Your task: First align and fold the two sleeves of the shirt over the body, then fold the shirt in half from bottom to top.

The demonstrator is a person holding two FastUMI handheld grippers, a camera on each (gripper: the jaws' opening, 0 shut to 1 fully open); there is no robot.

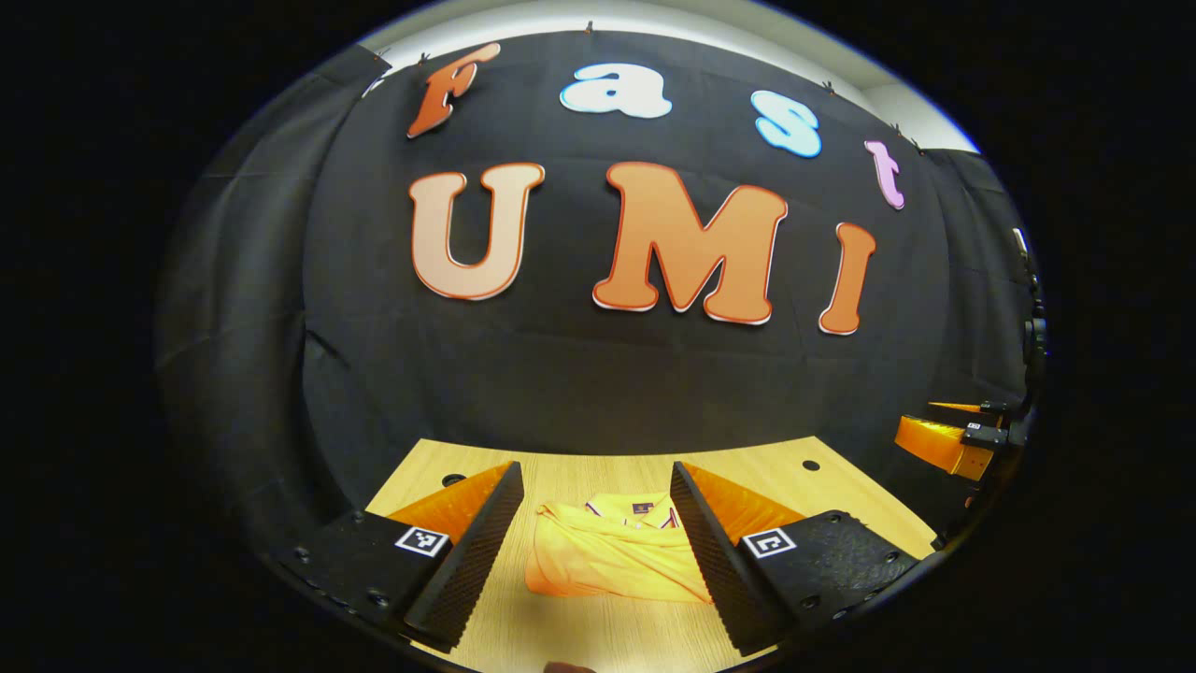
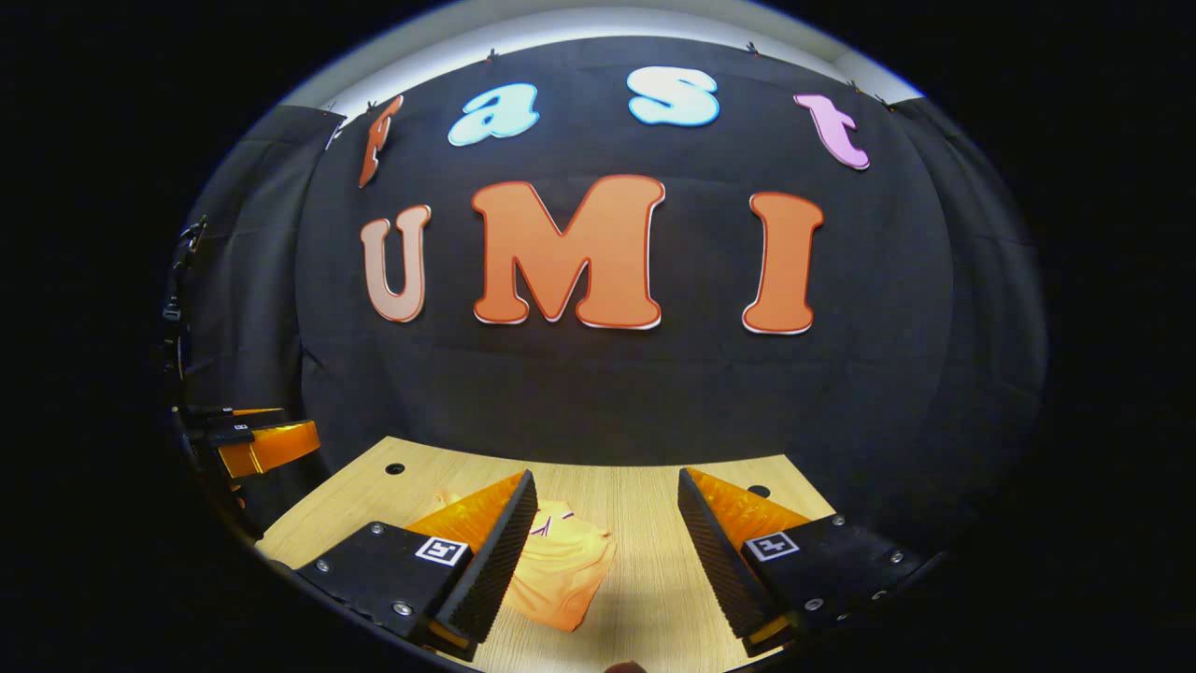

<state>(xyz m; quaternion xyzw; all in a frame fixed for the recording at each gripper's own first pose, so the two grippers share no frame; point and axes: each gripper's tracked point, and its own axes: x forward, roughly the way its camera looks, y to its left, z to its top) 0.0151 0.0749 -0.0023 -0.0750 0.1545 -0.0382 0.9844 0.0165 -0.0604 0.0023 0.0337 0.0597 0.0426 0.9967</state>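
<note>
Shirt (image 1: 612, 556) is lying folded on the wooden bench (image 1: 822, 486), its collar turned toward the black cloth wall, and in the left gripper view it is showing between the two fingers of the left gripper (image 1: 598, 551). Those fingers are standing wide apart and are holding nothing; they are hovering above the bench, clear of the fabric. Off at the right edge of that view the right gripper (image 1: 962, 439) is hanging in the air, well apart from the shirt.

In the right gripper view the shirt (image 2: 561, 570) is sitting toward the left, partly hidden behind the left-hand finger, with a crumpled corner reaching out onto bare wood. The right gripper (image 2: 603, 561) is also keeping its fingers spread wide, gripping nothing, raised over the bench (image 2: 645, 505). At the left edge of this view the left gripper (image 2: 266, 444) is floating beside the bench. Small dark holes are dotting the bench surface near its far corners
</note>
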